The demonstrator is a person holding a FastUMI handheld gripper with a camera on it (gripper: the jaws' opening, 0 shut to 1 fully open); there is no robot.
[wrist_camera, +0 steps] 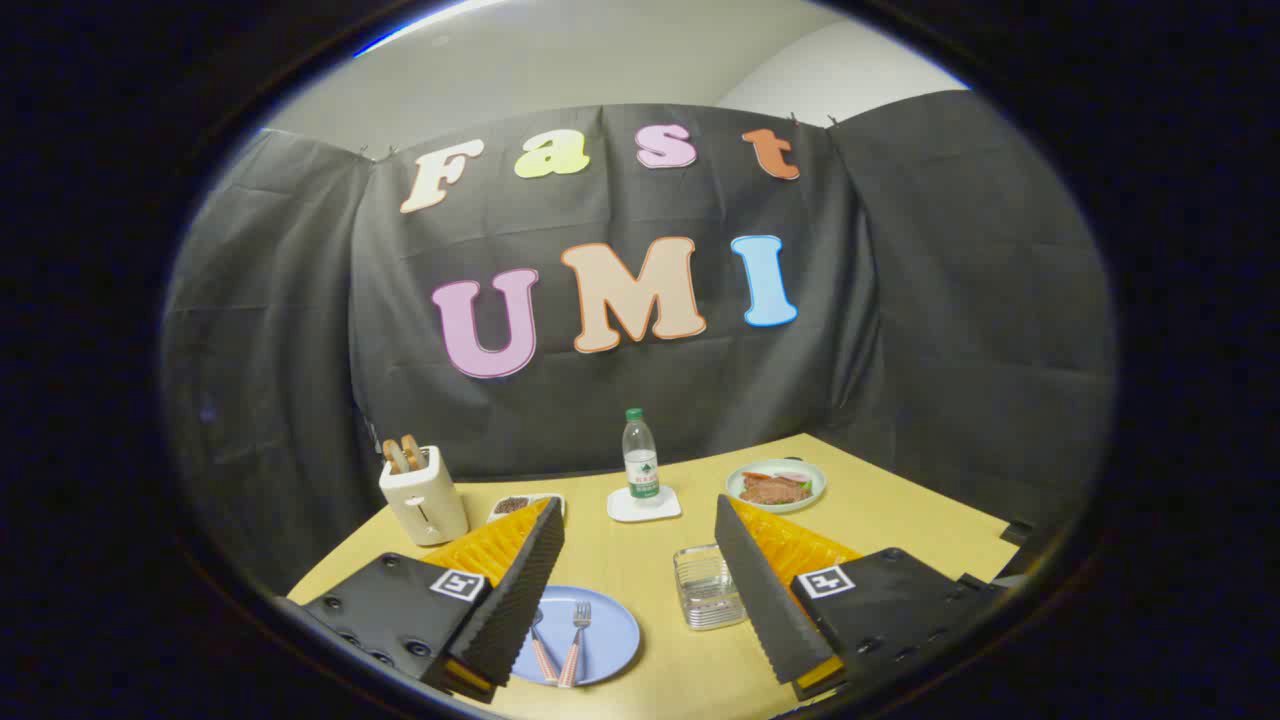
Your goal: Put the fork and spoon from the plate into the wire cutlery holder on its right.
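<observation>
A blue plate (612,632) lies on the yellow table just ahead of my left finger. On it rest a fork (576,640) and a spoon (540,650), both with striped pink handles, side by side; the spoon's bowl is partly hidden by the left finger. To the plate's right stands the wire cutlery holder (704,588), close beside my right finger (765,600). My gripper (640,640) hovers above the table, open wide, with nothing between its fingers. The plate sits mostly in the gap between them.
A white toaster (423,495) with bread slices stands far left. Beside it sits a small dish (520,505) of dark bits. A water bottle (640,458) stands on a white coaster (644,505) at the middle back. A green plate of food (776,485) sits far right.
</observation>
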